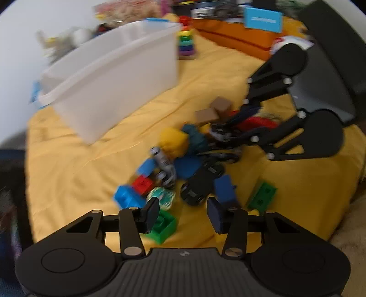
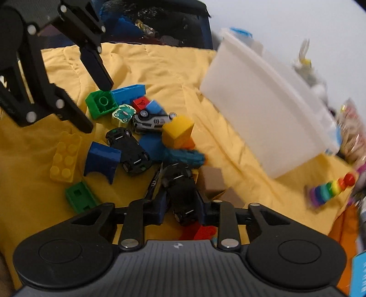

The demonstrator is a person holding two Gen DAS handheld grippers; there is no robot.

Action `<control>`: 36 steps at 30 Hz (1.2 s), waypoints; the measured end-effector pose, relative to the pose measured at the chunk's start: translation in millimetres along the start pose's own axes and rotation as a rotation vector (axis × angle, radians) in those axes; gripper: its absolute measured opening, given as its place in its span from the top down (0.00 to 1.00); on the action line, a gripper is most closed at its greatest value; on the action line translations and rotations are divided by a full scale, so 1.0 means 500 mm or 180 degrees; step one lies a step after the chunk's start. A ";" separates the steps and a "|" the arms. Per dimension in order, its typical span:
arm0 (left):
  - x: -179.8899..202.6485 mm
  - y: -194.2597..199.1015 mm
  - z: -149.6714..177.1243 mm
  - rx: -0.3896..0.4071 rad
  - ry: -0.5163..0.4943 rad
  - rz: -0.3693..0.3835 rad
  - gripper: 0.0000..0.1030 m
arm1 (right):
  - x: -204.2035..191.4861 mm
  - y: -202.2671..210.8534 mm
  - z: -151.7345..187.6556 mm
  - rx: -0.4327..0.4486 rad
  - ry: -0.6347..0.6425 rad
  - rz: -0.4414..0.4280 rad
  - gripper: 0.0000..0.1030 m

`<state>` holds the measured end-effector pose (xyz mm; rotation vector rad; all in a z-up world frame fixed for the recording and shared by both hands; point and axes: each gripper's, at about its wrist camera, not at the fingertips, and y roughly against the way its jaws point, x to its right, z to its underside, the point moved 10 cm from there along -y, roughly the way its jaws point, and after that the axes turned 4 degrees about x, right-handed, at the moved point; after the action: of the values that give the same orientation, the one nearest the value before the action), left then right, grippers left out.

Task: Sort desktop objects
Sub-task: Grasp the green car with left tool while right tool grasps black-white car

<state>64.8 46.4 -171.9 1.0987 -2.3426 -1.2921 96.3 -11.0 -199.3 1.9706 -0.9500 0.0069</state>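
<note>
Black toy car (image 2: 183, 196) clamped in right gripper (image 2: 183, 211), left gripper (image 1: 183, 211) unclenched above green brick (image 1: 163, 226).

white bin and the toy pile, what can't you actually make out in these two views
- White bin: inside hidden by its own wall in both views.
- Red piece: right wrist view, mostly behind the right gripper, so shape unclear.
- Black toy car: between the jaws; contact not resolvable.
- Blue card: left wrist view, print blurred.
- Clutter behind the bin: blurred, cut by the edge.
</note>
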 end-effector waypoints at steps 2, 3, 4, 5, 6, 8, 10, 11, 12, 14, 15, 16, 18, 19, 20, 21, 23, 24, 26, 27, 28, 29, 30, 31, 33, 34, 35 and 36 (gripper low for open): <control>0.008 -0.019 -0.006 -0.0038 -0.0142 0.0110 0.52 | 0.016 -0.006 0.001 -0.0016 -0.0218 -0.0019 0.74; 0.015 -0.029 -0.007 -0.0072 -0.0271 0.0135 0.56 | 0.025 -0.005 0.003 -0.0031 -0.0288 0.0011 0.74; 0.023 -0.040 -0.007 -0.0118 -0.0411 0.0161 0.61 | 0.032 -0.008 0.004 -0.0036 -0.0343 0.0053 0.74; 0.028 -0.049 -0.008 -0.0132 -0.0514 0.0174 0.65 | 0.036 -0.010 0.009 -0.0045 -0.0420 0.0072 0.76; 0.031 -0.052 -0.013 -0.0095 -0.0553 0.0215 0.66 | 0.038 -0.012 0.016 -0.0085 -0.0540 0.0027 0.76; 0.041 -0.062 -0.021 -0.0115 -0.0630 0.0324 0.68 | 0.041 -0.002 0.017 -0.0033 -0.0688 0.0034 0.81; 0.056 -0.071 -0.026 -0.0113 -0.0796 0.0362 0.68 | 0.038 0.023 0.023 0.0034 -0.0792 0.0085 0.81; 0.065 -0.073 -0.028 -0.0137 -0.0896 0.0386 0.68 | 0.037 0.034 0.026 0.0052 -0.0864 0.0099 0.81; 0.075 -0.077 -0.028 -0.0158 -0.1034 0.0366 0.68 | 0.037 0.040 0.030 0.0055 -0.0953 0.0085 0.81; 0.080 -0.089 -0.027 -0.0196 -0.1223 0.0255 0.65 | 0.033 0.053 0.038 0.0057 -0.1087 0.0054 0.81; 0.078 -0.093 -0.028 -0.0203 -0.1232 0.0225 0.65 | 0.030 0.062 0.044 0.0058 -0.1163 0.0035 0.81; 0.072 -0.097 -0.029 -0.0200 -0.1165 0.0225 0.65 | 0.025 0.071 0.048 0.0065 -0.1257 -0.0016 0.81; 0.057 -0.093 -0.036 -0.0165 -0.0921 0.0294 0.70 | 0.021 0.089 0.056 0.0076 -0.1480 -0.0139 0.81; 0.048 -0.090 -0.037 -0.0173 -0.0772 0.0335 0.72 | 0.017 0.097 0.062 0.0076 -0.1587 -0.0190 0.81; 0.038 -0.085 -0.038 -0.0164 -0.0641 0.0340 0.78 | 0.013 0.107 0.067 0.0072 -0.1645 -0.0209 0.81; 0.028 -0.080 -0.036 -0.0174 -0.0559 0.0303 0.82 | 0.009 0.112 0.073 0.0059 -0.1675 -0.0217 0.81; 0.010 -0.061 -0.032 -0.0179 -0.0301 0.0306 0.82 | 0.001 0.122 0.083 0.0036 -0.1687 -0.0234 0.81; 0.005 -0.044 -0.031 -0.0144 -0.0092 0.0351 0.82 | 0.000 0.123 0.086 0.0029 -0.1707 -0.0254 0.81; -0.002 0.001 -0.028 -0.0016 0.0379 0.0483 0.82 | -0.003 0.127 0.091 0.0009 -0.1748 -0.0312 0.81; -0.003 0.024 -0.024 0.0046 0.0600 0.0553 0.82 | -0.006 0.130 0.092 0.0021 -0.1766 -0.0360 0.81; -0.002 0.049 -0.012 0.0097 0.0870 0.0645 0.82 | -0.010 0.133 0.094 0.0027 -0.1781 -0.0398 0.81; 0.001 0.066 -0.002 0.0131 0.1078 0.0728 0.82 | -0.016 0.134 0.097 0.0010 -0.1805 -0.0442 0.81; 0.005 0.081 0.012 0.0159 0.1281 0.0809 0.82 | -0.022 0.136 0.101 -0.0009 -0.1849 -0.0525 0.81; 0.011 0.089 0.030 0.0164 0.1485 0.0885 0.82 | -0.027 0.136 0.103 -0.0015 -0.1901 -0.0614 0.81; 0.020 0.088 0.072 0.0109 0.1786 0.0944 0.82 | -0.038 0.136 0.106 -0.0029 -0.2002 -0.0796 0.81; 0.027 0.081 0.095 0.0057 0.1860 0.0933 0.82 | -0.042 0.133 0.106 -0.0041 -0.2062 -0.0886 0.81; 0.036 0.067 0.113 -0.0006 0.1922 0.0908 0.82 | -0.046 0.129 0.107 -0.0056 -0.2141 -0.0987 0.81; 0.039 0.059 0.127 -0.0035 0.1988 0.0902 0.82 | -0.049 0.125 0.109 -0.0077 -0.2209 -0.1059 0.82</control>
<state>2.9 81.3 -187.5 0.9457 -1.9209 -0.7223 21.3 -53.5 -194.0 2.1181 -1.0146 -0.9197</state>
